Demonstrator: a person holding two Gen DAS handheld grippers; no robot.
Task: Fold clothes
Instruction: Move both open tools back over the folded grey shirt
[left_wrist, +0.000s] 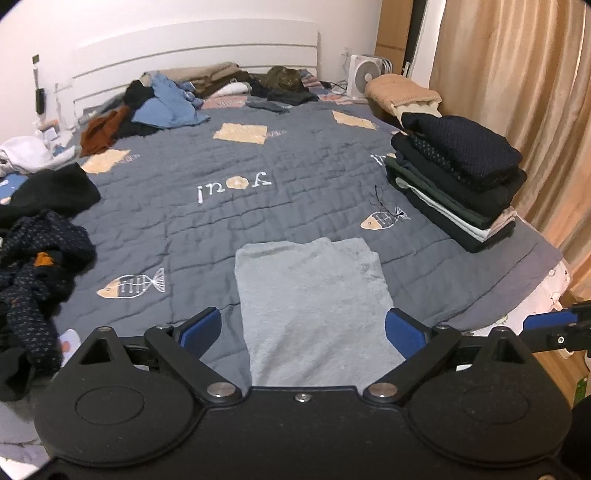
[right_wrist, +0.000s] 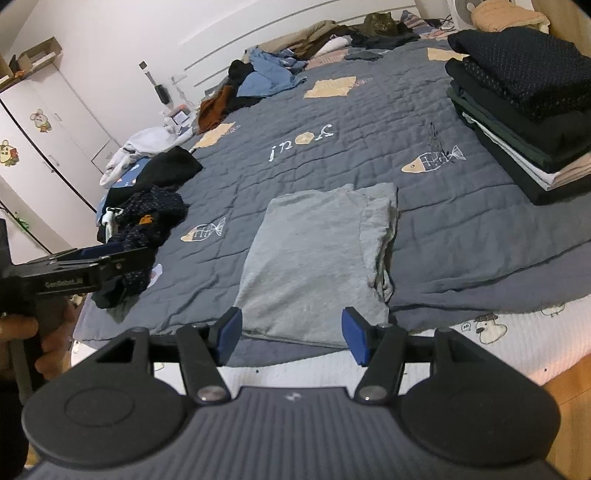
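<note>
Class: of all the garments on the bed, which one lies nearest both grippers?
The grey folded garment, flat and alone at the bed's near edge; the others are piled or stacked farther off.

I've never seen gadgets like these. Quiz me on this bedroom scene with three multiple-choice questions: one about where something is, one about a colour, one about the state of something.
1. Where does the stack of folded clothes sit?
A. At the bed's right edge, near the curtain
B. On the floor
C. Against the headboard

2. What colour is the folded garment lying nearest the grippers?
A. Rust brown
B. Light grey
C. White

3. How do the jaws of the right gripper stand?
A. Clamped on the garment
B. Shut on nothing
C. Open, holding nothing

Answers:
1. A: in the left wrist view the stack stands on the quilt beside the curtain.
2. B: the garment is plain light grey against the darker quilt.
3. C: its blue pads stand apart above the garment's near edge, gripping no cloth.
</note>
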